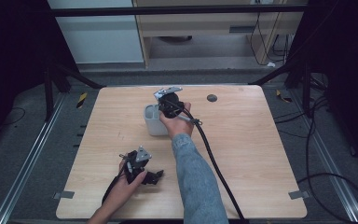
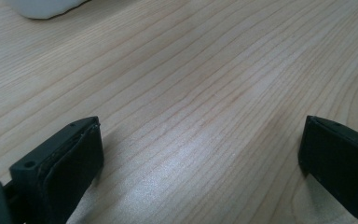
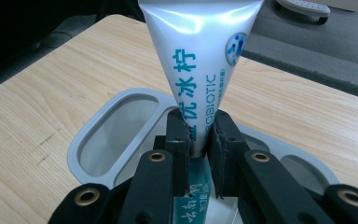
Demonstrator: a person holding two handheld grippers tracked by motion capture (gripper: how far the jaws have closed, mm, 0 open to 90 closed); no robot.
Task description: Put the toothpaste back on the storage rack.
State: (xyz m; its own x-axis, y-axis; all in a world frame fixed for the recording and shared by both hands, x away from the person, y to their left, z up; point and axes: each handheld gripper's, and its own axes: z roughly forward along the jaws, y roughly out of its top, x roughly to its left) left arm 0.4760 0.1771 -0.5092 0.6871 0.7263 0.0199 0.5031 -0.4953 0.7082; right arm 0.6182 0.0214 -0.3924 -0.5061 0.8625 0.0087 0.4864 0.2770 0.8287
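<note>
resting low on the surface [image 1: 242, 154] near the front edge, left gripper [image 2: 200, 154] spread wide and holding nothing. farther off, right gripper [image 3: 199, 140] clamping tight on a silvery toothpaste tube [image 3: 200, 60], hanging just above the grey holder [image 3: 116, 126] with its oval compartments (cap end hidden below the jaws). standing roughly upright, long axis vertical, flat crimped end pointing up. risking a slip through the narrow grip, or catching on the divider rim if lowering off-centre, tipping the light holder.
</note>
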